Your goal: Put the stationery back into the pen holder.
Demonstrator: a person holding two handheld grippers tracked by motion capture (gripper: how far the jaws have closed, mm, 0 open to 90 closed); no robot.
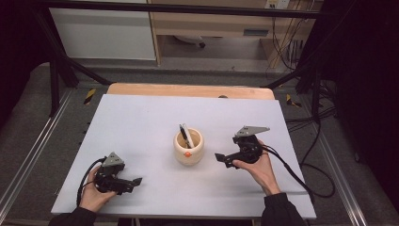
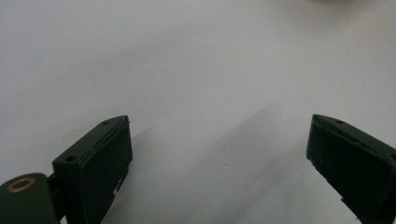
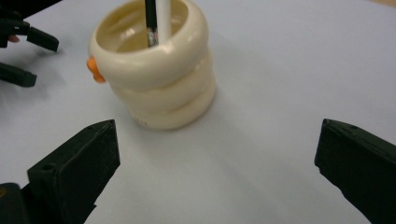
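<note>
Claw positions first: your right claw (image 1: 220,158) stands with its jaws wide apart and nothing between them, aimed at the cream pen holder (image 1: 188,146) just beside it; your left claw (image 1: 135,181) is likewise spread and empty, resting low over the desk (image 1: 141,117), well apart from the holder.

Your desk has a pale, smooth top, so expect a bumped holder to slide rather than tip.

That holder sits near the middle of the desk, upright, its wall built of stacked rounded rings, with a small orange knob (image 3: 95,69) on one side. It looks glazed, stiff and fairly heavy, likely slippery and chip-prone; grip it in a groove between rings, not on a bulge.

Inside it, a black pen (image 3: 151,18) and a white one (image 3: 164,11) lean together, light and rigid. Pinch either by the shaft above the rim.
</note>
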